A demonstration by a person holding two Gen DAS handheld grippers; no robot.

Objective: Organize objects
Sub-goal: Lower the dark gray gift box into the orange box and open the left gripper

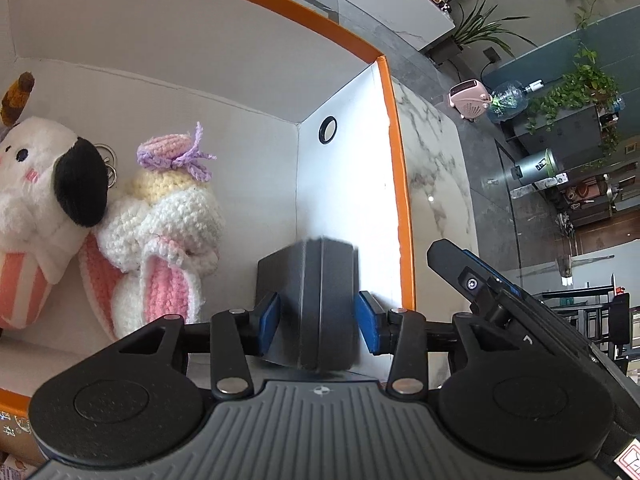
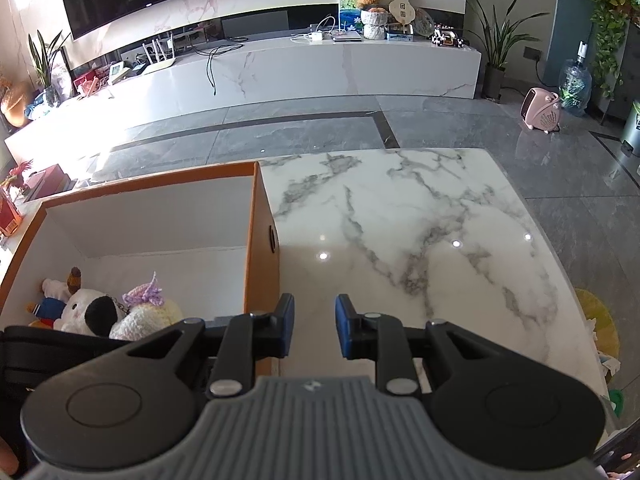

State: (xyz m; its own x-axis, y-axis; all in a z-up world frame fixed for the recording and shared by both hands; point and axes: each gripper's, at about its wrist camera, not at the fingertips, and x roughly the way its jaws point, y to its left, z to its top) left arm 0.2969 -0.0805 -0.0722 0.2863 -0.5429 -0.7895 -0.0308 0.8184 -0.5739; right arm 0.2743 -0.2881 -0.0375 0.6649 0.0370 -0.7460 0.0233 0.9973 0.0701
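A dark grey rectangular case stands on edge in the near right corner of the white-lined orange box, blurred. My left gripper straddles it, with the blue pads close beside its two faces and no visible pressing. Further left in the box lie a white plush dog with a black ear and a crocheted white-and-pink bunny. My right gripper hangs open with nothing in it, over the marble table just right of the orange box. There the plush dog and bunny show too.
A grommet hole pierces the box's right wall. Beyond the table lie a grey tiled floor, a pink fan heater, a water jug, potted plants and a long white TV bench.
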